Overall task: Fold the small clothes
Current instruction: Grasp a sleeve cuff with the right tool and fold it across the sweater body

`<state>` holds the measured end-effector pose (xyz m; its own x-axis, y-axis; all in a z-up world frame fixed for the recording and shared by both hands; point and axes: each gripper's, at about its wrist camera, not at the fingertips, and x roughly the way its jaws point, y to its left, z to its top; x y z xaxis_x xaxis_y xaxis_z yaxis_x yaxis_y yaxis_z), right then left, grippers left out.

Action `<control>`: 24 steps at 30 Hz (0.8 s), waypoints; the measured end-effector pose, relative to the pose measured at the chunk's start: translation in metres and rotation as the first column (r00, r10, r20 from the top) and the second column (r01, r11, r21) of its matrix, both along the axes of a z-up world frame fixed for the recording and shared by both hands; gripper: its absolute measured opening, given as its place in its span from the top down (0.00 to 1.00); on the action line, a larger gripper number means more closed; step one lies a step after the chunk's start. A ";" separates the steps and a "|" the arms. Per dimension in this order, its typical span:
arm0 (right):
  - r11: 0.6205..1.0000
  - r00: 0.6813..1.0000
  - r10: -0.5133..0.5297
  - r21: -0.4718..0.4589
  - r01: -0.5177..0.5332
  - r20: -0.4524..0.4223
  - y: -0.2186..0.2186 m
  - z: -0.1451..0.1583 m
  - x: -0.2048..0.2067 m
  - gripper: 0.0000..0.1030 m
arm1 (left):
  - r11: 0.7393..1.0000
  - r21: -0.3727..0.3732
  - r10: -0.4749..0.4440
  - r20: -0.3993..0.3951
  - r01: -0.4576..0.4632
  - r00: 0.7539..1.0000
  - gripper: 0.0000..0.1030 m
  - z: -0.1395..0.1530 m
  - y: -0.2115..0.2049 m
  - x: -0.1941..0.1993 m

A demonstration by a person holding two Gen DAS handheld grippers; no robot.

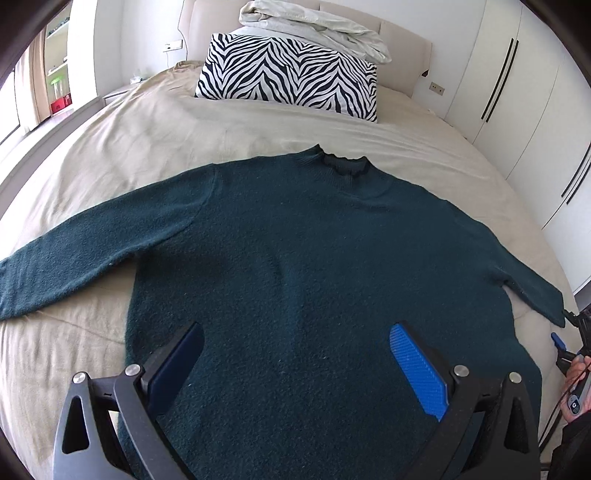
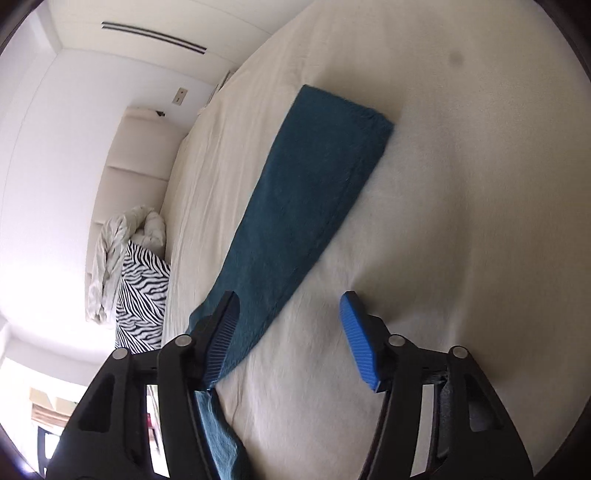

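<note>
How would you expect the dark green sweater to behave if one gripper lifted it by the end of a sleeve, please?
The sweater is a soft, fuzzy knit lying limp on the bed, so it would probably droop and stretch rather than hold its shape. The sleeve lies flat and floppy, so it would likely trail. Its rough nap should grip the ribbed pads, not slip.

A beige-sheeted bed [image 1: 147,140] carries a dark teal sweater [image 1: 314,266] spread flat, with a zebra-print pillow [image 1: 288,77] near its headboard.

Sweater [image 1: 295,266]: one. Zebra pillow [image 1: 288,75]: one; crumpled duvet [image 1: 314,26]: one. Bed [image 1: 147,122]: one; tongs: two, left [image 1: 295,365] and right [image 2: 288,332].
</note>
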<state>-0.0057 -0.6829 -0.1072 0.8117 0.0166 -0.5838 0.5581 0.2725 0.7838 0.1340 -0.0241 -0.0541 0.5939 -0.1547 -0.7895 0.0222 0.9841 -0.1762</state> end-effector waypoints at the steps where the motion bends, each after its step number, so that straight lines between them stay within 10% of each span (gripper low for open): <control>1: 0.999 1.000 -0.025 0.024 0.024 0.018 -0.012 -0.007 0.001 0.51 | 1.000 -0.021 -0.013 -0.003 0.013 1.000 0.00 -0.001 -0.005 0.005; 10: 0.998 0.997 -0.065 -0.004 0.065 0.037 -0.092 -0.033 0.051 0.81 | 0.948 -0.315 -0.084 -0.098 0.049 0.992 0.14 -0.024 -0.031 0.055; 18: 0.948 0.988 0.062 -0.302 -0.103 -0.140 -0.053 0.021 0.148 0.92 | 0.879 -0.473 -0.140 -0.156 0.050 0.978 0.23 -0.039 -0.043 0.093; 21: 0.817 0.935 0.248 -0.464 -0.342 -0.252 0.019 0.057 0.216 0.92 | 0.838 -0.545 -0.144 -0.165 0.032 0.976 0.23 -0.041 -0.039 0.106; 24: 0.577 0.813 0.453 -0.575 -0.579 -0.364 0.142 0.074 0.269 0.93 | 0.786 -0.618 -0.149 -0.174 0.010 0.974 0.23 -0.046 -0.033 0.115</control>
